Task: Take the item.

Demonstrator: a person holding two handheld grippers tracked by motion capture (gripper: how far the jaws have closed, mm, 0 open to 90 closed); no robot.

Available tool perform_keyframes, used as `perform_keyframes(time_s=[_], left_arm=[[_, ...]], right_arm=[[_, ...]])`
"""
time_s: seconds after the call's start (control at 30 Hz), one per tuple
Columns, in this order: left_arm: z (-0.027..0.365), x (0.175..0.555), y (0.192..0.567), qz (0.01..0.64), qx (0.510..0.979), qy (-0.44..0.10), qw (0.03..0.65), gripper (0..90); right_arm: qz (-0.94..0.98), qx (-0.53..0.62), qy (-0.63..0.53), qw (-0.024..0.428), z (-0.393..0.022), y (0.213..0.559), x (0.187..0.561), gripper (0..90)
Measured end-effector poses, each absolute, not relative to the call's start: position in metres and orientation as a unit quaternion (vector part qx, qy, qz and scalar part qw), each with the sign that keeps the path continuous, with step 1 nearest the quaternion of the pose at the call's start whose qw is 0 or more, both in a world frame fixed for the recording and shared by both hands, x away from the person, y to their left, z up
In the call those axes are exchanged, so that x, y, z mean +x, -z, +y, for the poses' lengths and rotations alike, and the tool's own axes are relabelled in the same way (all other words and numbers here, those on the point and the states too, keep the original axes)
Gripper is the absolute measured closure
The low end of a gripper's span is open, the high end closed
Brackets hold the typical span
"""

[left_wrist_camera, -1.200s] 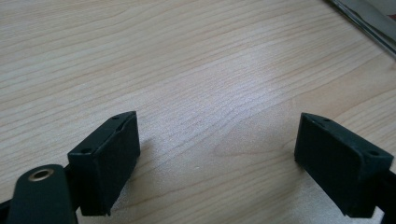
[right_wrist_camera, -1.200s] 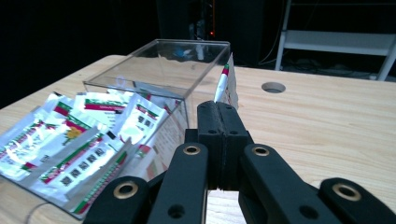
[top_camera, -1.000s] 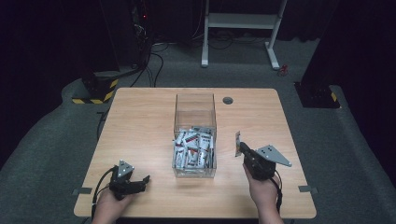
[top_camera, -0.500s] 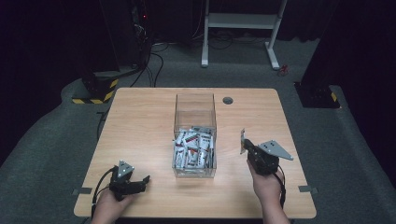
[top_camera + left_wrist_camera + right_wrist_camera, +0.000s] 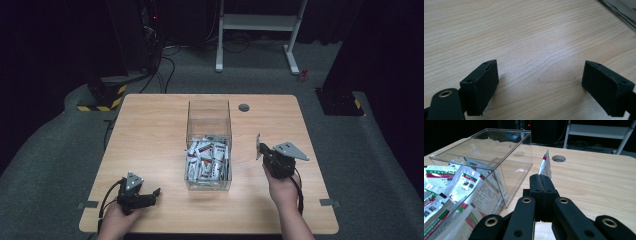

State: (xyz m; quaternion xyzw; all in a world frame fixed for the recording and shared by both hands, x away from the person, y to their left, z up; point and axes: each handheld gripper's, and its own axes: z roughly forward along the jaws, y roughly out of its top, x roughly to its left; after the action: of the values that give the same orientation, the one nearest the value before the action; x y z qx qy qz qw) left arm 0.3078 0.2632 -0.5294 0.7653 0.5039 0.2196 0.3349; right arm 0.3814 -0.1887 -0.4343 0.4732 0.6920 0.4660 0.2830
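A clear plastic box (image 5: 209, 103) stands mid-table, its near half heaped with white sachets (image 5: 207, 161) printed in red and green. To the right of the box my right gripper (image 5: 260, 150) is shut on one such sachet (image 5: 258, 143), which sticks up edge-on from the jaws. The right gripper view has that gripper (image 5: 541, 178) with the sachet (image 5: 545, 165) rising from its tips, the box (image 5: 499, 157) and its sachets (image 5: 454, 185) at left. My left gripper (image 5: 152, 194) rests near the front left edge, open; between its jaws (image 5: 540, 85) lies bare wood.
A round cable hole (image 5: 243, 107) sits in the tabletop behind the box. A corner of the box (image 5: 621, 11) shows at the top right of the left gripper view. Beyond the table are a white frame (image 5: 260, 25), floor cables and a yellow-black striped base (image 5: 102, 97).
My right gripper has shifted a little to the right and away from the near edge, still holding the sachet upright. The left gripper has stayed put.
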Motion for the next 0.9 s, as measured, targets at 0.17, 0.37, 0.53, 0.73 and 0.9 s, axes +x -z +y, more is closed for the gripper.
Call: perform_keyframes(time_s=[0.17, 0.37, 0.53, 0.73, 0.9], left_arm=[[0.263, 0.307, 0.529, 0.504, 0.765, -0.218, 0.336, 14.2], [0.263, 0.306, 0.529, 0.503, 0.766, -0.219, 0.336, 14.2], [0.264, 0.306, 0.529, 0.502, 0.766, -0.219, 0.336, 14.2], [0.264, 0.306, 0.529, 0.502, 0.766, -0.220, 0.335, 14.1], [0.264, 0.306, 0.529, 0.502, 0.766, -0.220, 0.335, 14.2]], right_arm=[[0.695, 0.479, -0.458, 0.278, -0.187, 0.439, 0.394, 90.0], [0.699, 0.493, -0.444, 0.267, -0.186, 0.451, 0.411, 90.0], [0.702, 0.503, -0.434, 0.257, -0.184, 0.459, 0.423, 90.0], [0.708, 0.511, -0.425, 0.241, -0.179, 0.467, 0.433, 90.0], [0.708, 0.515, -0.423, 0.234, -0.176, 0.472, 0.437, 90.0]])
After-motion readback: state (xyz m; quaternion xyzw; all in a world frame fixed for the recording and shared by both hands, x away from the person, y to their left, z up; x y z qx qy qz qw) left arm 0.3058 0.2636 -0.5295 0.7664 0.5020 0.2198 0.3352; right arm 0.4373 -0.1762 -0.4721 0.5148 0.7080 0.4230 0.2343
